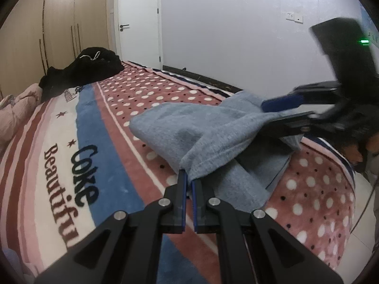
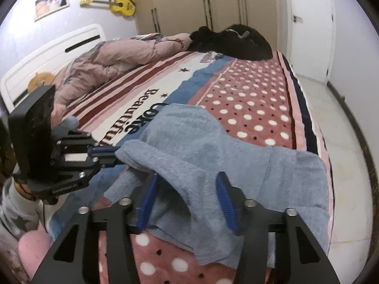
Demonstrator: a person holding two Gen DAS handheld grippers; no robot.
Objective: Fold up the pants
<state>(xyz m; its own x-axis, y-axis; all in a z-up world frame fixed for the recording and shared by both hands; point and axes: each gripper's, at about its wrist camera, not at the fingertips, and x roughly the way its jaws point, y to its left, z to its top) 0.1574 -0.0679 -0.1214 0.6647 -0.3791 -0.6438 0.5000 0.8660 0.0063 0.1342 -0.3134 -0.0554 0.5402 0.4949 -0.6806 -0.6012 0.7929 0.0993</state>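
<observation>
Nearest the lens in the left wrist view, the left tool [image 1: 188, 177] has its two blue-padded jaws pressed together, pinching an edge of the grey-blue pants [image 1: 201, 132]. The pants lie in a loose heap on the bed blanket [image 1: 59, 165], on the pink polka-dot band near the bed's near edge, just right of the blue stripe and the printed word "Beautiful".

The cloth looks like soft, fleecy knit: light, limp, and unlikely to slip from rubbery pads, though it will sag and drag wherever it is not supported. Judging from its droop, the best holds are at hems or the waistband corners, so a whole edge lifts evenly.

In the right wrist view, the right tool [image 2: 188, 198] stands with its jaws spread on either side of a raised hump of the pants; the blue pads do not appear to press the cloth, so it looks released rather than gripped. From the left wrist view, that tool reaches in at the far right end of the heap.

Beyond the pants, toward the far end of the bed, lie a black garment [image 2: 233, 41] and a rumpled pink quilt [image 2: 106, 61].
</observation>
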